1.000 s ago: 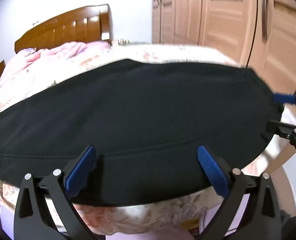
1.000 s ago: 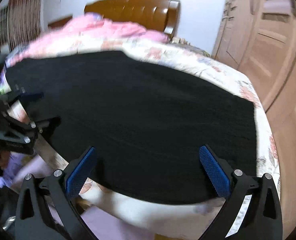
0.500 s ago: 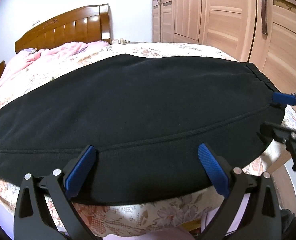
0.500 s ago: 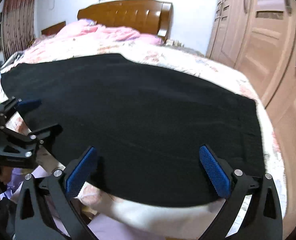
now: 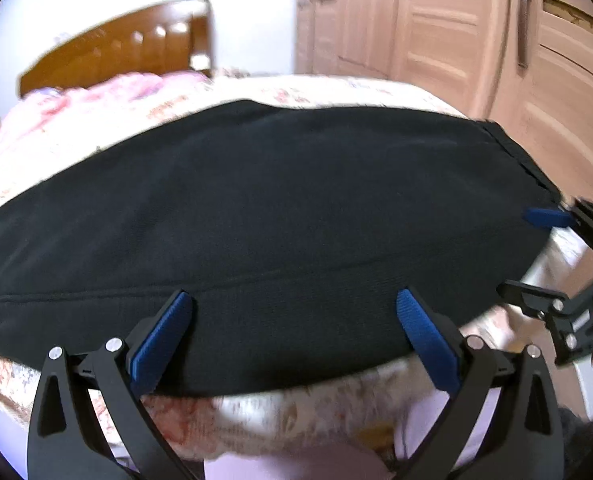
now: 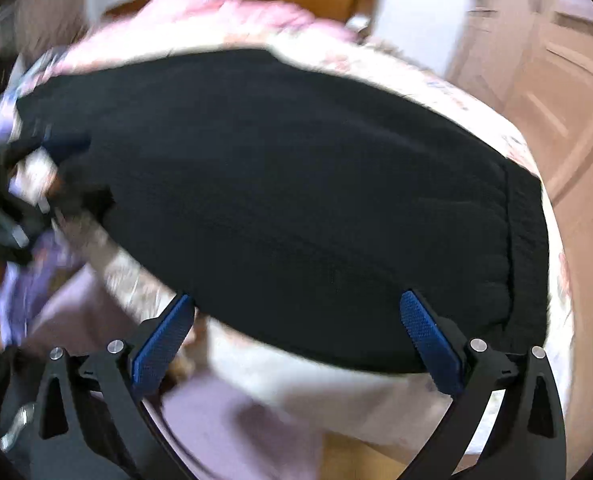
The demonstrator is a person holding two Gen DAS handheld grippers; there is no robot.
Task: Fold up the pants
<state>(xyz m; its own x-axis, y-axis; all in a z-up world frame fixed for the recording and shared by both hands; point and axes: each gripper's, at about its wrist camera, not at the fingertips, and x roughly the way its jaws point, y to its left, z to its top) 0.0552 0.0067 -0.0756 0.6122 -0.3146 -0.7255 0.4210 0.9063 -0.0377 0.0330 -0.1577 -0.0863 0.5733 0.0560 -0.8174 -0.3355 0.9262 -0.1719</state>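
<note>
Black pants [image 5: 256, 208] lie flat across the floral bed [image 5: 280, 412], waistband [image 6: 526, 256] toward the wardrobe [image 5: 476, 40]. Left gripper [image 5: 292, 336] hovers at the near edge, fingers spread wide, empty. Right gripper [image 6: 296, 336] is spread too, holding nothing, by the waistband end.

Both hand-held grippers — left [image 5: 294, 336], right [image 6: 296, 338] — gape wide, level.

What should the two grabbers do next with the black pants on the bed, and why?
Probably move both forward to pinch the near edge. The black pants lie flat across the bed, and the left gripper and right gripper are both open and hold nothing, so no fold can start until they grip cloth.
</note>
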